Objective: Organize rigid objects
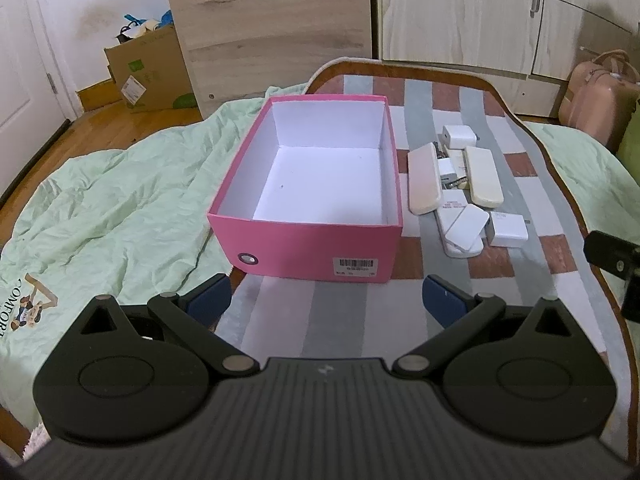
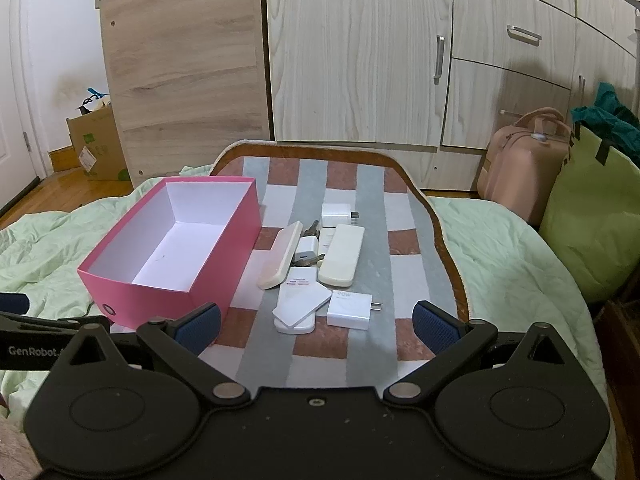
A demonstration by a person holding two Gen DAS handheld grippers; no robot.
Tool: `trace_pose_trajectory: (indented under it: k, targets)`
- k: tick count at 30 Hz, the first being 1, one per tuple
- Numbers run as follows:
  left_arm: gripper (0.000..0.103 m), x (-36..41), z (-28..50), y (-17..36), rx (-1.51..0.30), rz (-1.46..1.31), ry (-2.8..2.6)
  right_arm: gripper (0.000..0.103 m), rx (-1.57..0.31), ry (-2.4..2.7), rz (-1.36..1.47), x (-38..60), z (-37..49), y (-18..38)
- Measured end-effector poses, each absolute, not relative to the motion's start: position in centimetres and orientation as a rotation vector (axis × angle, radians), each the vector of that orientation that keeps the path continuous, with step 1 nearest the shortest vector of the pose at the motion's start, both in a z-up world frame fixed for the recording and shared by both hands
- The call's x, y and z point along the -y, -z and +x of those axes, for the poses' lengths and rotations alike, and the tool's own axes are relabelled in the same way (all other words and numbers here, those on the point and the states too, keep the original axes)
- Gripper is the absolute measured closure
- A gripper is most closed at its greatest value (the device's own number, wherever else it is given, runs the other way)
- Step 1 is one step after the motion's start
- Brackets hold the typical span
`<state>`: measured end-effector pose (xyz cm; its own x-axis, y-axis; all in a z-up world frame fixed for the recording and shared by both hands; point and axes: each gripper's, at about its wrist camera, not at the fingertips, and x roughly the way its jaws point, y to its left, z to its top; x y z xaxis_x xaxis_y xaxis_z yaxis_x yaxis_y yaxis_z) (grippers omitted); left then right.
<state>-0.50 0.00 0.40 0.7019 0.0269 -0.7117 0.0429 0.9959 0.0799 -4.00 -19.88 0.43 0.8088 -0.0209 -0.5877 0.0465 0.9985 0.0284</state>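
A: What's the biggest thing here?
B: The bed, under a pale green quilt (image 1: 120,200), with a checked mat (image 2: 340,344) laid over it.

A: And on the mat?
B: An open pink box (image 1: 308,248), empty, white inside. Just to its right sits a cluster of white things: two long cream cases (image 2: 342,254), a flat white pack (image 2: 302,304) stacked on another, and three chargers (image 2: 348,310), one at the far end, one in the middle, one nearest. Some keys (image 2: 310,256) lie between the cases.

A: The left gripper (image 1: 326,300)?
B: Fingers spread wide, holding nothing, just short of the box's near wall.

A: The right gripper (image 2: 316,322)?
B: Fingers spread too, empty, near the stacked packs and nearest charger.
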Motion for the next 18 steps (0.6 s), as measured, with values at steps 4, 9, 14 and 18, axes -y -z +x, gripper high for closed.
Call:
trace_pose_trajectory:
  k: [4, 9, 14, 18]
  targets:
    - [0.0, -0.25, -0.58, -0.31, -0.78, 0.088, 0.004, 0.0, -0.627, 0.036, 0.043, 19.9, -4.04, -0.37]
    - [0.0, -0.44, -0.83, 0.02, -0.762, 0.092, 0.001, 0.0, -0.633, 0.036, 0.043, 20.0, -3.98, -0.27]
    - [0.0, -0.49, -1.06, -0.16, -0.749, 0.083, 0.013, 0.0, -0.648, 0.04, 0.039, 19.91, -3.64, 0.03]
    - [0.0, -0.47, -1.41, -0.44, -0.748, 0.091, 0.034, 0.0, -0.653, 0.036, 0.034, 19.79, -3.68, 0.06]
